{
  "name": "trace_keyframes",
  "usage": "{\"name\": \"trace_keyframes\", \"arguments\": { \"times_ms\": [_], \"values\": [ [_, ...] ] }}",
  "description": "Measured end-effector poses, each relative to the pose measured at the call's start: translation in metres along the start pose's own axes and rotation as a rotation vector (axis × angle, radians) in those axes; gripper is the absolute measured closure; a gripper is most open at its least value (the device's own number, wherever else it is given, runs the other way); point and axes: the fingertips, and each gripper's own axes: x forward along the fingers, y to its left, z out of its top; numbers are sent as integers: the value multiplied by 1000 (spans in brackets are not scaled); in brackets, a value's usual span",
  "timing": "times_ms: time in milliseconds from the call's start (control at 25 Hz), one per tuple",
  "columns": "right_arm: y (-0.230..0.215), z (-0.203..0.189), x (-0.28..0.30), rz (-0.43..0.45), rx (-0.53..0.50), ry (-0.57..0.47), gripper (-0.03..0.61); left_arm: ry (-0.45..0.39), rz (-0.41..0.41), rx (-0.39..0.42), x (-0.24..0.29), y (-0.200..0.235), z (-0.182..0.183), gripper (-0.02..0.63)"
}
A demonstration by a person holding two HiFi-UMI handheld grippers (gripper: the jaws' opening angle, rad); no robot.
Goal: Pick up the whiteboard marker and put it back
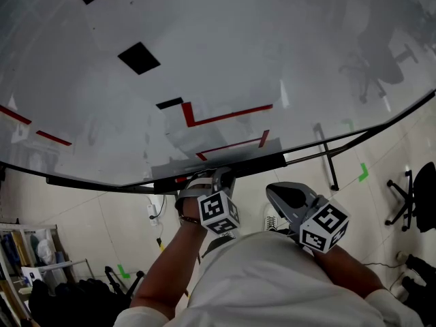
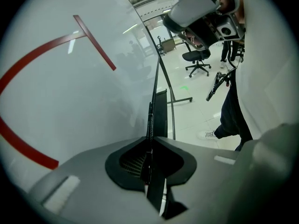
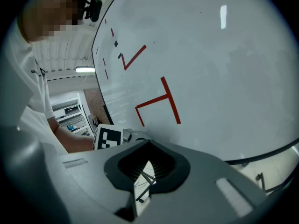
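Legible text: none. Whiteboard [image 1: 286, 53]: red angular strokes [image 1: 225, 118] and solid black squares [image 1: 139, 57], drawn marks only, not readable as letters or numerals. Left cube [image 1: 218, 212] and right cube [image 1: 324, 227]: black-and-white square marker patterns on the visible faces, machine codes without characters. Dark strip [image 2: 149, 120] at the board's lower edge, left gripper view: one line of fine pale print, too small to read. Floor: green tape marks [image 1: 363, 172], unlettered.

black ledge [image 1: 255, 162] along the whiteboard [image 1: 286, 39] bottom edge (red, black marks above); pale tiled floor [image 1: 381, 148] below.
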Motion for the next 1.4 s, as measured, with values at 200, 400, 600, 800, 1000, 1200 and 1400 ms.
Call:
{"name": "trace_keyframes", "arguments": {
  "times_ms": [200,400,600,800,1000,1200,1400],
  "values": [
    [-1,1,-1,-4,2,-2,577,23,-26,26,8,-2,-3,554],
    [-3,2,-3,-11,0,-3,577,50,-24,64,17,-2,-6,554],
    [-2,2,-3,-10,0,-3,577,65,-34,68,21,-4,-8,555],
    [-4,2,-3,-15,2,-3,577,74,-26,77,24,-2,-9,554],
    [-4,2,-3,-14,2,-2,577,69,-13,59,23,1,-9,544],
    [-2,2,-3,-11,1,-3,577,62,-10,51,21,-1,-9,537],
    [0,-1,-3,-6,4,-3,577,67,-18,42,20,-4,-10,537]
  ]
}}
